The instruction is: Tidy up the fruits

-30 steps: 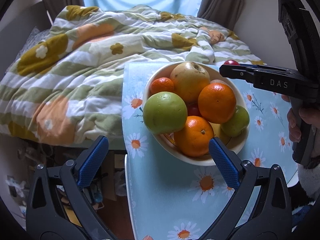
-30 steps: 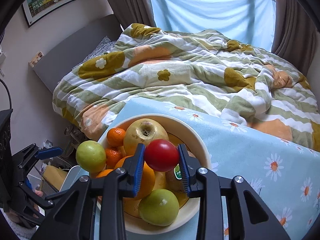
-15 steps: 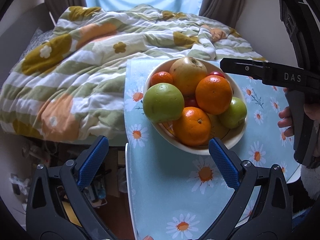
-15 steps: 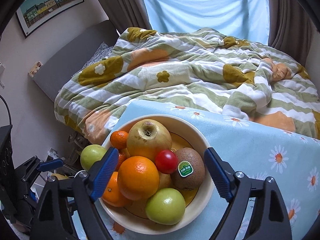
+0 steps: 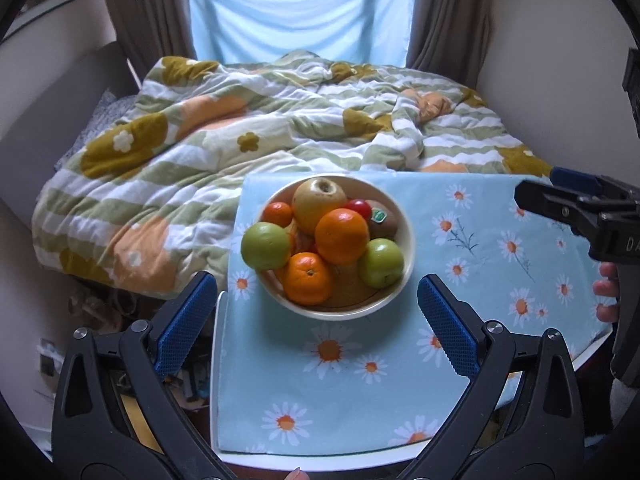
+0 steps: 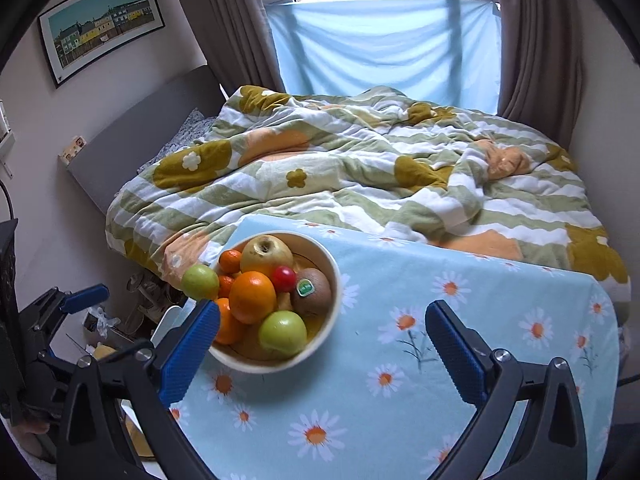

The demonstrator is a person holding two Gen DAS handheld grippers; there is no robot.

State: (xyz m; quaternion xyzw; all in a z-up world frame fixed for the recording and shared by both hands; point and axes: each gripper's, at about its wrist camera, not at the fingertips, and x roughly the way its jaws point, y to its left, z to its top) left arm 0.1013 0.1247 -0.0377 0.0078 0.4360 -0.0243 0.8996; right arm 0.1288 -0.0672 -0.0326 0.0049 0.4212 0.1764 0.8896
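Observation:
A cream bowl [image 5: 403,216] stands on the daisy-print table [image 5: 480,320], heaped with fruit: two green apples [image 5: 265,245], oranges [image 5: 341,235], a yellow apple [image 5: 319,197], a kiwi [image 5: 383,219] and a small red fruit [image 5: 359,207]. The bowl also shows in the right wrist view [image 6: 334,280], with the red fruit [image 6: 284,279] on top. My left gripper [image 5: 316,324] is open and empty, back from the bowl's near side. My right gripper [image 6: 320,348] is open and empty, back and to the right of the bowl.
A bed with a green, white and orange flowered quilt [image 5: 248,140] lies right behind the table. Curtains and a blue sheet cover the window [image 6: 384,44]. Clutter sits on the floor at the table's left edge [image 6: 140,300].
My right gripper let go of the red fruit onto the bowl's pile, opened wide and drew back to the right. My left gripper also drew back from the bowl.

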